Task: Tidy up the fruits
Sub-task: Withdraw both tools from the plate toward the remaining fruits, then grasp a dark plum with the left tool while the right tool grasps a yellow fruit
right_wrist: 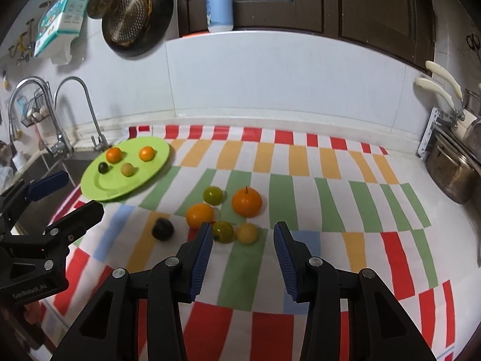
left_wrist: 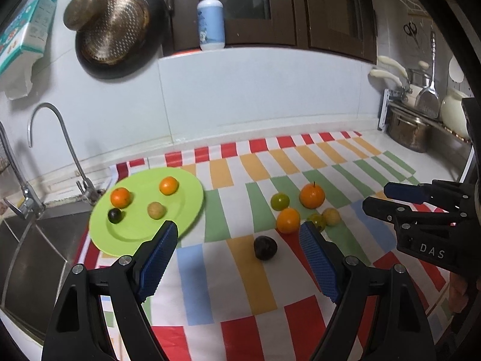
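Both tongs gape wide with nothing between them: the left tongs (left_wrist: 237, 234) hover just short of the dark plum (left_wrist: 265, 248), the right tongs (right_wrist: 243, 236) just short of the yellow plum (right_wrist: 247, 233). Six fruits cluster mid-cloth around that plum. Beyond, the green plate (right_wrist: 99, 185) carries four fruits at the striped cloth (right_wrist: 300, 186) edge beside the sink (left_wrist: 36, 240).

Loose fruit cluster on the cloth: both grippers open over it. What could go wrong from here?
1. The green fruit, pale yellow fruit and orange sit packed together; the right gripper closing on one may knock its neighbours rolling.
2. The green plate lies near the sink; a fruit released there could roll off.
3. The left gripper and the right one work close together and could collide.
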`<state>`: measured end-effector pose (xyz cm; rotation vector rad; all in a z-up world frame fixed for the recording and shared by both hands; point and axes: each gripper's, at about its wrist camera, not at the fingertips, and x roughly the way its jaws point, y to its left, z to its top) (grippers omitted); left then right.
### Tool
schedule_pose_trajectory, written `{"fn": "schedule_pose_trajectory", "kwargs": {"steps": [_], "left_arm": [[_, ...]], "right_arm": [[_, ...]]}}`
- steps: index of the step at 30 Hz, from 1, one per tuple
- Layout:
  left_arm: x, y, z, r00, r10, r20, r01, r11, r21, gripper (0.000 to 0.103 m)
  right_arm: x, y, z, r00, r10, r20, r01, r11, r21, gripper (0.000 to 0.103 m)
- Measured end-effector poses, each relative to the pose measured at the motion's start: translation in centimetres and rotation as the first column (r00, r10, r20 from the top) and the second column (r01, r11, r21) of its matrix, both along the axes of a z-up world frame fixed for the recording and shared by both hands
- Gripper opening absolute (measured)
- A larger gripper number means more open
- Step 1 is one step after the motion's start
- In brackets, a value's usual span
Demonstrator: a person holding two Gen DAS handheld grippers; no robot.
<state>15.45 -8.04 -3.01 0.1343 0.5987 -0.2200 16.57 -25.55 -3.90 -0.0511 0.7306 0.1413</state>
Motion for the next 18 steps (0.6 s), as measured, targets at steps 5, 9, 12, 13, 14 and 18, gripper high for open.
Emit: {"fn": "schedule_pose_trajectory", "kwargs": {"steps": [5,9,12,13,14,18], "left_arm": [[0.9,-0.7,-1.8,0.998,-0.015,-0.053,0.015,1.000,0.004,0.083],[1.9,-1.0,-3.3,0.995,-0.014,-0.098,0.015,1.000,0.011,0.082],[2.4,-1.2,-4.2,0.992,-0.018,-0.121,0.019,1.000,0.013,0.082],[2.6,-1.2,-4.5,0.992,-0.022,-0.128,0.023,1.000,0.013,0.080],[2.7,-1.4,-4.8,0.991,-0.024,-0.133,0.026,1.000,0.016,0.079],[3.6,-1.8,-5.6,0.986,-0.027,-0.162,0.030,0.999,0.016,0.074]], "right_arm": [[0.8,-0.4,-1.7,0.999,0.011,-0.042,-0.011,1.000,-0.010,0.043],[1.6,-0.6,-3.1,0.996,0.023,-0.082,-0.024,1.000,-0.013,0.043],[2.3,-0.6,-4.2,0.993,0.035,-0.110,-0.038,0.999,-0.023,0.043],[2.5,-0.5,-4.7,0.992,0.038,-0.120,-0.041,0.999,-0.028,0.043],[2.7,-0.5,-4.9,0.991,0.041,-0.126,-0.045,0.999,-0.030,0.043],[3.5,-0.3,-5.6,0.989,0.062,-0.134,-0.068,0.997,-0.043,0.043]]}}
